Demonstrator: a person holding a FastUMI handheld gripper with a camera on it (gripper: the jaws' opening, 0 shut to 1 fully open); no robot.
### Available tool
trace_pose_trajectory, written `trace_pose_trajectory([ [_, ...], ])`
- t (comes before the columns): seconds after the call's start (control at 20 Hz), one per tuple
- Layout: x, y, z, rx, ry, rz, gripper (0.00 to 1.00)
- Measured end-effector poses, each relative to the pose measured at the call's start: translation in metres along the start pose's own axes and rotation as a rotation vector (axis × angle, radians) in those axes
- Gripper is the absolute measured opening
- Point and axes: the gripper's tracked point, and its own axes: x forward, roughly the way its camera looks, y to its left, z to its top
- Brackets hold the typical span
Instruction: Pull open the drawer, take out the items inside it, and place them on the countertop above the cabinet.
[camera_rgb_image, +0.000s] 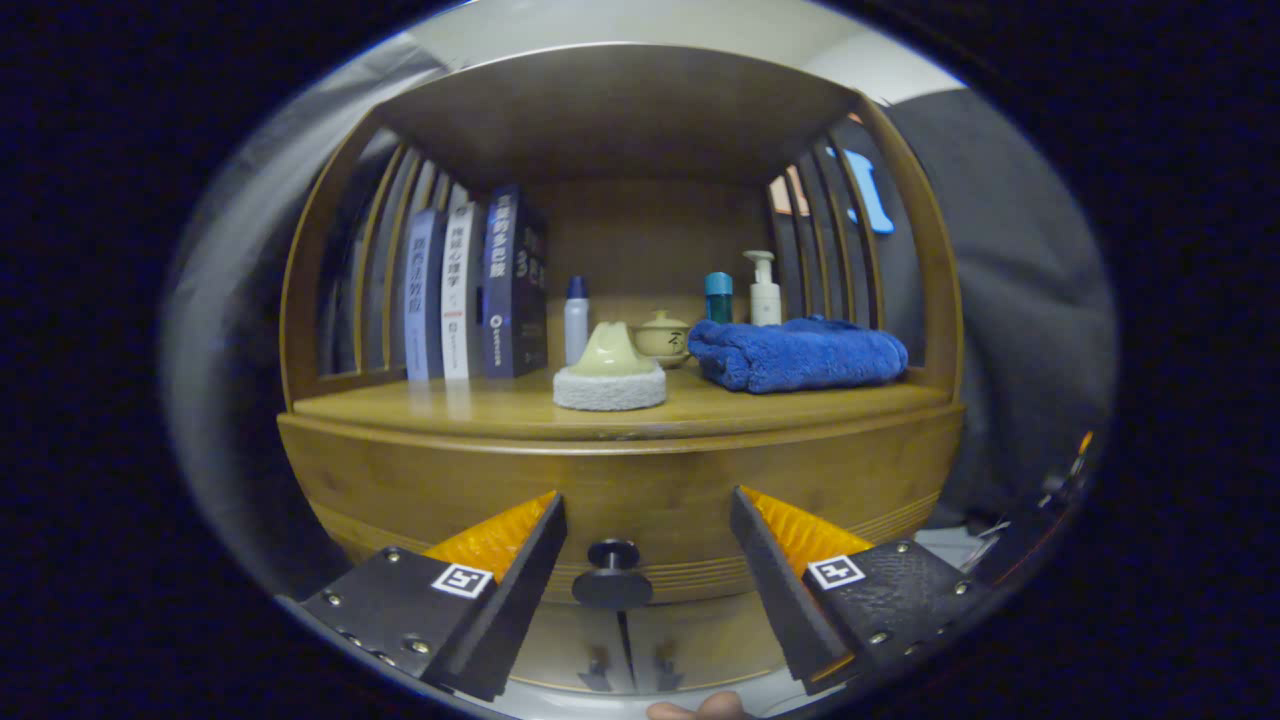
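Note:
A wooden cabinet faces me with its drawer front (620, 490) flush and closed. A dark round knob (613, 555) sits at the drawer's middle. My gripper (648, 510) is open, its fingers spread to either side of the knob and slightly short of it, touching nothing. Above the drawer runs the wooden countertop (480, 410). On it, straight beyond the fingers, stand a pale cone-shaped sponge brush on a white pad (610, 375) and a folded blue towel (795, 352). The drawer's inside is hidden.
Several upright books (470, 290) stand at the countertop's left. A small white bottle (576, 320), a lidded teacup (662, 337), a teal bottle (718, 297) and a pump bottle (764, 288) line the back. Slatted wooden sides and a top shelf enclose the countertop. Lower cabinet doors (630, 650) lie under the drawer.

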Motion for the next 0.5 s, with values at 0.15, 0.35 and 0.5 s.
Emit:
trace_pose_trajectory([
  [0.15,-0.036,0.021,0.011,0.004,0.037,0.079,0.99],
  [0.35,-0.092,0.020,0.044,0.113,0.061,0.085,0.99],
  [0.5,-0.134,0.021,0.069,0.098,0.085,0.122,0.99],
])
